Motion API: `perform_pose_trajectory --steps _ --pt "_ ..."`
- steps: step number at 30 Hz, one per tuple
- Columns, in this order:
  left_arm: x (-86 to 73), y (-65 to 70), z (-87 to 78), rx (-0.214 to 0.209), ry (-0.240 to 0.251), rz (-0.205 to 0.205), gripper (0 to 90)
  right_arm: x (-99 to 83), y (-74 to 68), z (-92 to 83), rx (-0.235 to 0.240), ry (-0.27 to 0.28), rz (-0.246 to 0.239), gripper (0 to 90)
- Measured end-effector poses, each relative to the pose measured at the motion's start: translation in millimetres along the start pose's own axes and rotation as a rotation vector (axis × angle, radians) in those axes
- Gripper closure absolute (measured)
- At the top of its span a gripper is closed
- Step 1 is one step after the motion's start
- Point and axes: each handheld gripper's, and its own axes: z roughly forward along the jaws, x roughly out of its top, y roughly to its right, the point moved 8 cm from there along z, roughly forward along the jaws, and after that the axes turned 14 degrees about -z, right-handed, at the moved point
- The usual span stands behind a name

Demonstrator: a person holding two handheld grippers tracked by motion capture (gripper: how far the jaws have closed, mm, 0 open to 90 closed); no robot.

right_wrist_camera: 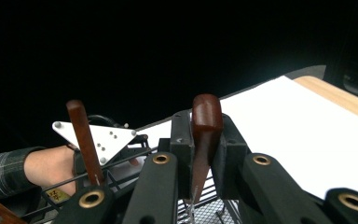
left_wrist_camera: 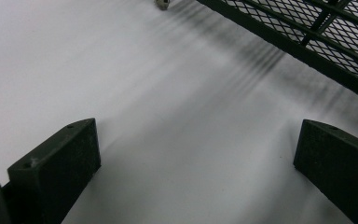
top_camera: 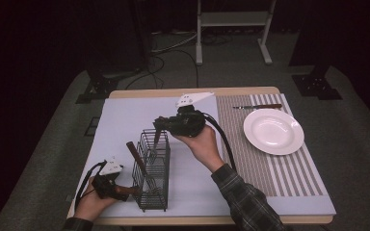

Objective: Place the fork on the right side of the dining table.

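Matte white tabletop point(top_camera: 125, 115): right gripper point(right_wrist_camera: 204, 154) jaws clamp glossy wooden handle point(right_wrist_camera: 207, 122); left gripper point(left_wrist_camera: 191, 172) jaws empty, spread.

place: lab | signs: black curtains, floor cables point(top_camera: 173, 45), stand feet point(top_camera: 318, 86)

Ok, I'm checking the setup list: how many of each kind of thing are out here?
Wooden-handled utensils: 3, maybe a fourth by the left gripper
Wire basket: 1
Plate: 1
Striped placemat: 1
Total: 6

Right tool point(right_wrist_camera: 206, 154) clamped shut — left tool point(left_wrist_camera: 191, 172) open.
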Motion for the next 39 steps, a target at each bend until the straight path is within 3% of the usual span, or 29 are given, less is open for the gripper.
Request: perform_pose_trajectory --steps 24,33,39 --pt "0.0 0.2 0.2 0.000 0.001 -0.002 0.0 44.3 2.0 -44.6 -0.046 0.087 -0.041 80.3" --pt "0.0 0.2 0.1 0.000 0.001 -0.001 0.0 62.8 6.1 -72.2 -0.094 0.116 -0.066 80.3" --pt "-0.1 -0.1 0.0 0.001 -0.001 0.001 0.0 64.3 10.1 -89.5 -0.130 0.134 -0.070 80.3"
